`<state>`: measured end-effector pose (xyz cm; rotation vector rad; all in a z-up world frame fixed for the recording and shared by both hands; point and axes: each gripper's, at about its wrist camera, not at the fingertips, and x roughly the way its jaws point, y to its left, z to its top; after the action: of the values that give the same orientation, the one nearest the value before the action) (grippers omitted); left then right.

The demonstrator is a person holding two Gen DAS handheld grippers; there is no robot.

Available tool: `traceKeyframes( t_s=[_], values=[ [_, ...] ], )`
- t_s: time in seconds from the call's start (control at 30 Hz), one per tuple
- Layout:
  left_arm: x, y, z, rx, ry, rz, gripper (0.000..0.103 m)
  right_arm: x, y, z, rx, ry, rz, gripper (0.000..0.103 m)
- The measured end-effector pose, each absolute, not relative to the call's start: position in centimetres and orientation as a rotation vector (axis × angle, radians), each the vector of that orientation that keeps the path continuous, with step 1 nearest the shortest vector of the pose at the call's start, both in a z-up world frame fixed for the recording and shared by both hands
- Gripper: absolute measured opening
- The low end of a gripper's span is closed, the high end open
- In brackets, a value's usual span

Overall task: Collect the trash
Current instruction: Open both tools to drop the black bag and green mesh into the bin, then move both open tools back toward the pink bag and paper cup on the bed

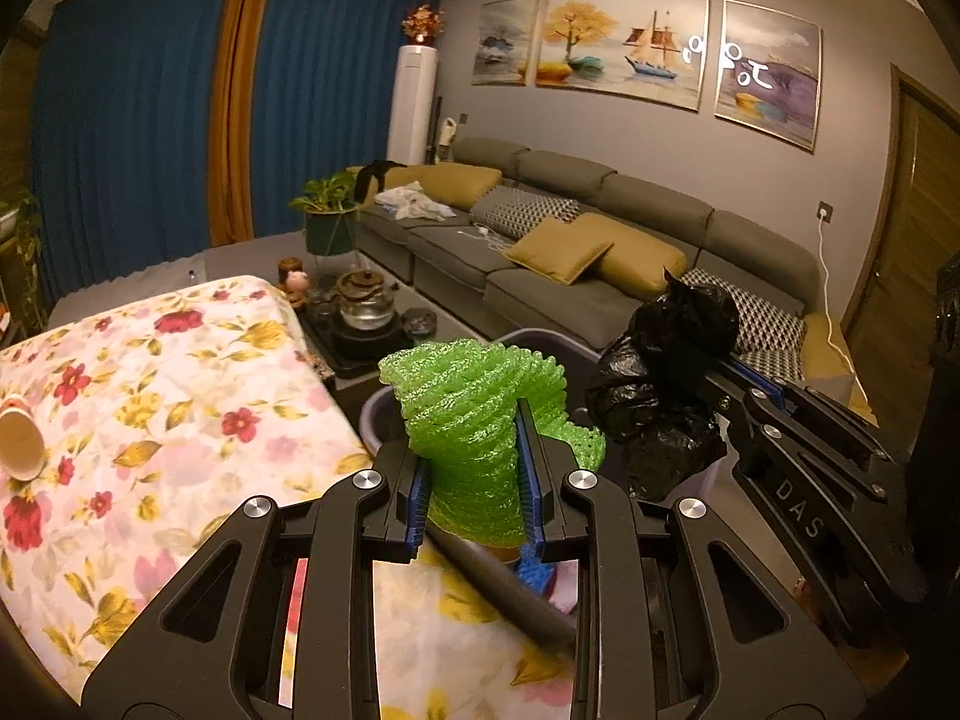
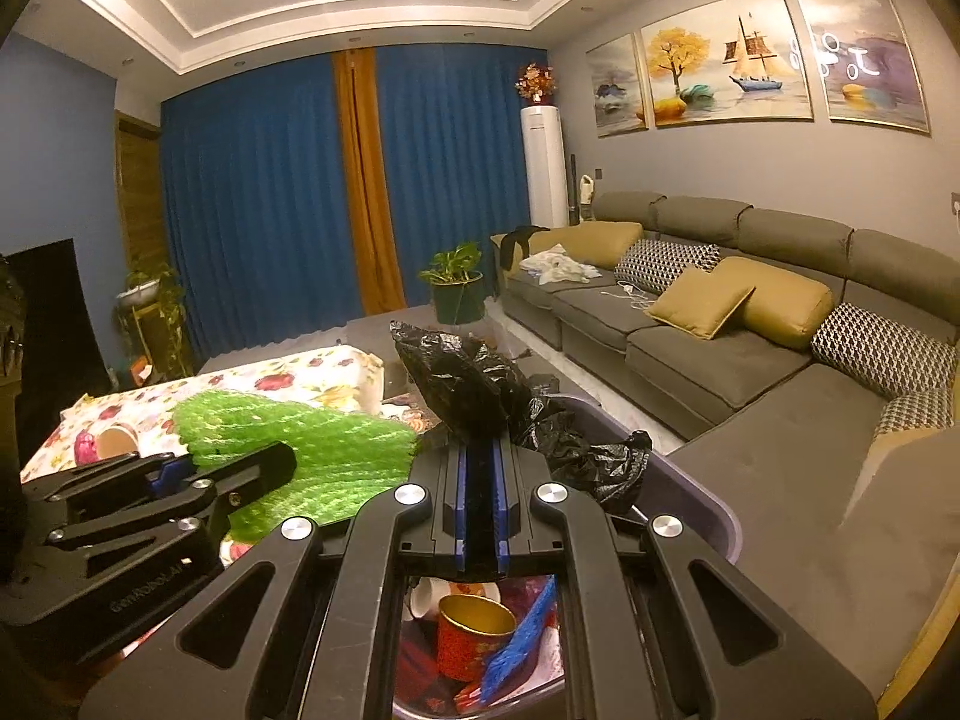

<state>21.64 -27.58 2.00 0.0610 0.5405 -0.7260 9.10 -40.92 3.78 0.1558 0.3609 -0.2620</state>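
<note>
My left gripper (image 1: 471, 438) is shut on a crumpled green foam net (image 1: 474, 384), pinched between its blue pads (image 1: 531, 480) over the near rim of a grey bin (image 1: 528, 335). At the right, my right gripper (image 1: 729, 387) is shut on a black plastic bag (image 1: 660, 384) that hangs over the same bin. In the right wrist view the right gripper (image 2: 480, 450) clamps the black bag (image 2: 462, 384) above the bin (image 2: 690, 480). Inside lie a red cup (image 2: 474, 636), a blue net (image 2: 516, 648) and a white cup. The left gripper (image 2: 210, 471) with the green net (image 2: 312, 450) is at the left.
A table with a floral cloth (image 1: 168, 396) stands left of the bin, with a tipped paper cup (image 1: 21, 438) on it. Beyond are a low tea table with a kettle (image 1: 363, 306), a potted plant (image 1: 327, 222) and a long grey sofa (image 1: 540, 282) along the right wall.
</note>
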Motion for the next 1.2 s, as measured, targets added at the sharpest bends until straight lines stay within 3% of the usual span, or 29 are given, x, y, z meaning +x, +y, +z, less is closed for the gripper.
traceKeyframes(
  t_s=[0.5,0.53,0.67,0.8,0.87,0.93,1.2],
  values=[
    [23.2,-30.5,0.2,0.037,0.573,-0.790,0.029,9.4,-41.5,3.4,0.182,0.352,-0.289,0.008],
    [23.4,-30.7,0.0,0.034,0.578,-0.799,0.030,9.4,-41.5,3.3,0.184,0.352,-0.290,0.011],
    [23.9,-31.2,-0.6,0.027,0.601,-0.808,0.052,9.5,-41.7,3.2,0.197,0.354,-0.295,0.030],
    [24.5,-30.6,-1.1,0.009,0.617,-0.788,0.067,9.3,-42.0,3.3,0.204,0.350,-0.306,0.035],
    [24.6,-30.2,-1.1,0.000,0.611,-0.776,0.073,9.1,-41.9,3.3,0.215,0.346,-0.310,0.049],
    [24.6,-29.7,-1.0,-0.010,0.607,-0.762,0.077,8.9,-41.7,3.4,0.217,0.338,-0.313,0.052],
    [24.0,-25.8,-0.6,-0.012,0.571,-0.656,0.088,8.1,-40.5,3.9,0.210,0.316,-0.305,0.083]
  ],
)
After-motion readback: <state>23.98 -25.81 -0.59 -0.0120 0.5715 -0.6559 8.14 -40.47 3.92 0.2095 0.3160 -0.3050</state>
